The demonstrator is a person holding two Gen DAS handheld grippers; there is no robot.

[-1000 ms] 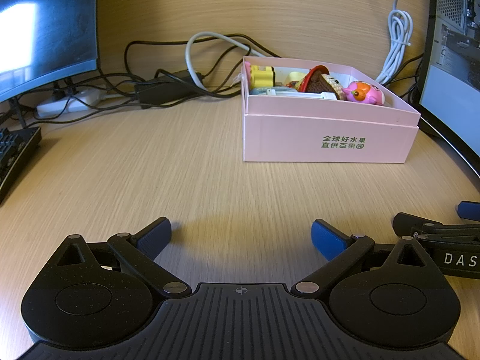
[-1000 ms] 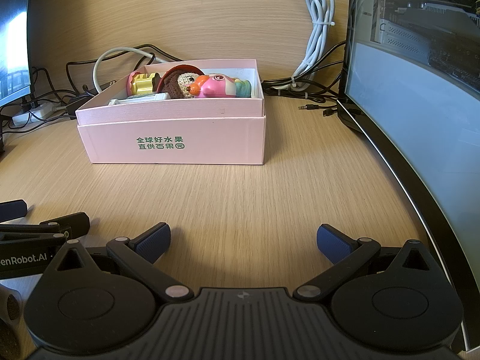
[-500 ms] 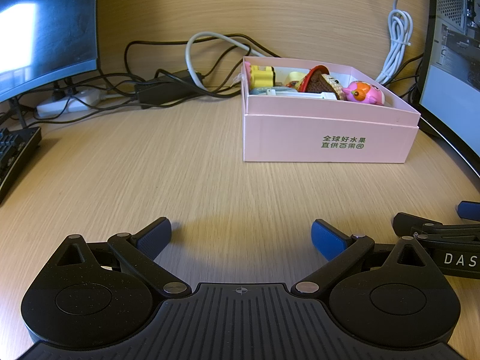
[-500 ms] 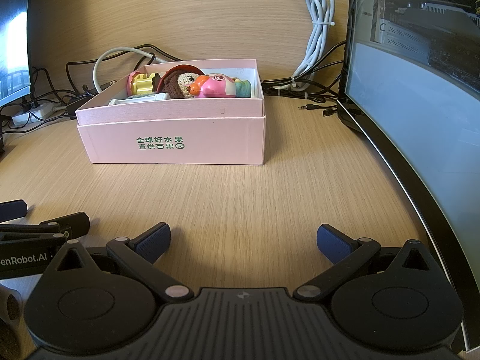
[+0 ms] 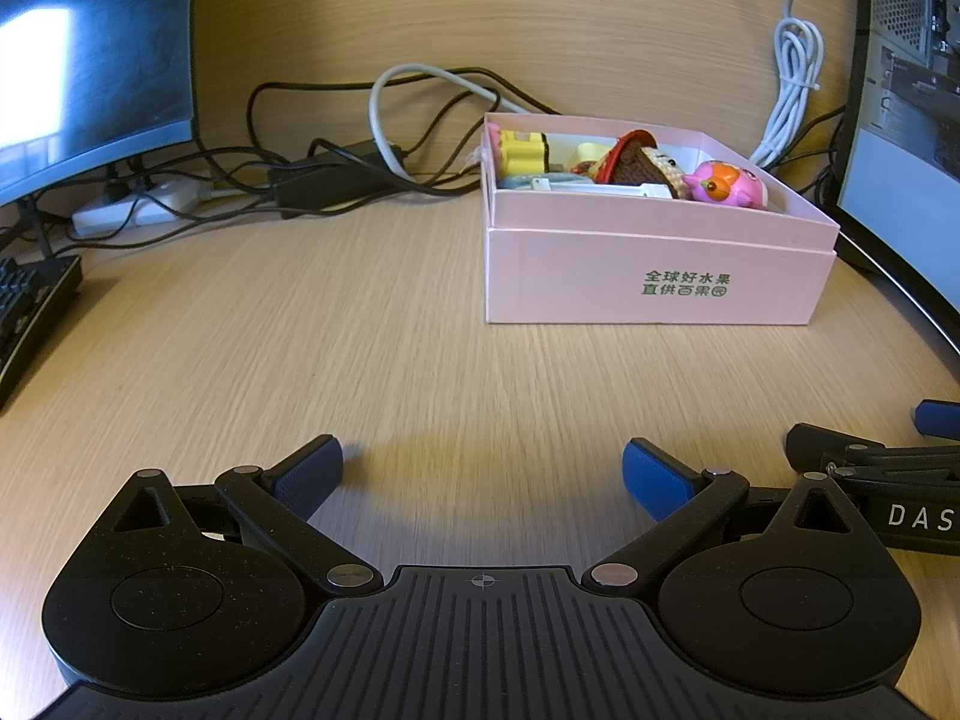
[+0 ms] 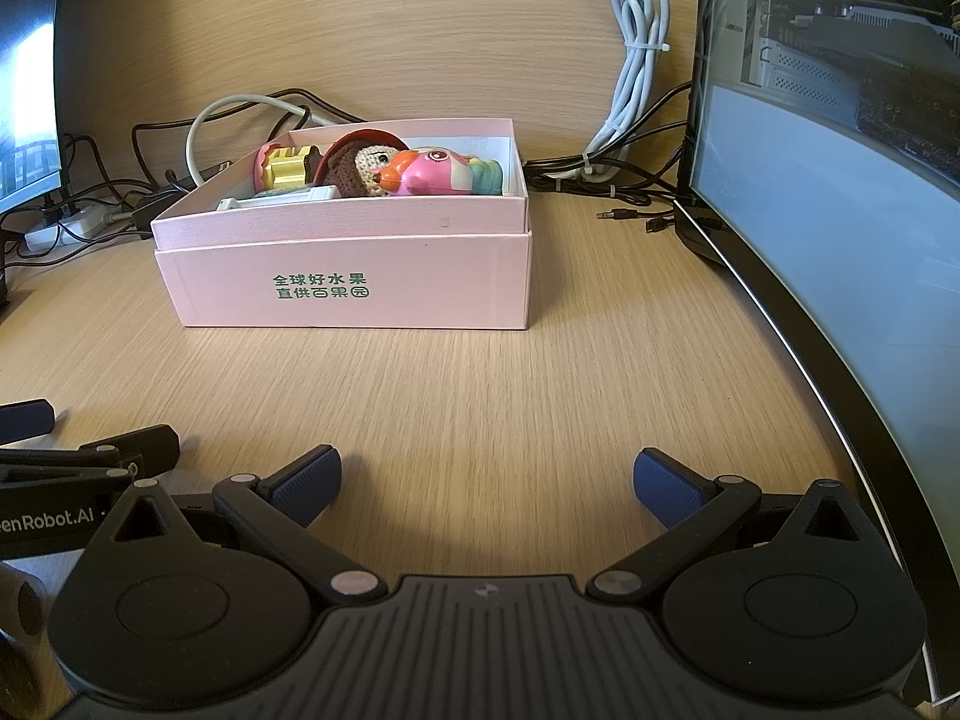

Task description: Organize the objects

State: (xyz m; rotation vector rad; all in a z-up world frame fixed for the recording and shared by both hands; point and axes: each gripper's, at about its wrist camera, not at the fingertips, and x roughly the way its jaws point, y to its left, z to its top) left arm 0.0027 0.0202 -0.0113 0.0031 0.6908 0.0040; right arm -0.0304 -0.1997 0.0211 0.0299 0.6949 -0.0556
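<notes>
A pink cardboard box (image 5: 654, 276) with green Chinese print stands on the wooden desk; it also shows in the right wrist view (image 6: 342, 276). Inside lie a pink bird toy (image 6: 432, 173), a crocheted doll (image 6: 354, 171), a yellow block toy (image 5: 522, 151) and a white flat item (image 6: 279, 199). My left gripper (image 5: 483, 471) is open and empty, low over the desk, well in front of the box. My right gripper (image 6: 486, 477) is open and empty, beside the left one, also short of the box.
A monitor (image 5: 90, 60) and keyboard (image 5: 30, 312) are at the left. A second monitor (image 6: 840, 240) runs along the right. Black cables (image 5: 336, 174), a white power strip (image 5: 129, 210) and a coiled white cable (image 6: 636, 78) lie behind the box.
</notes>
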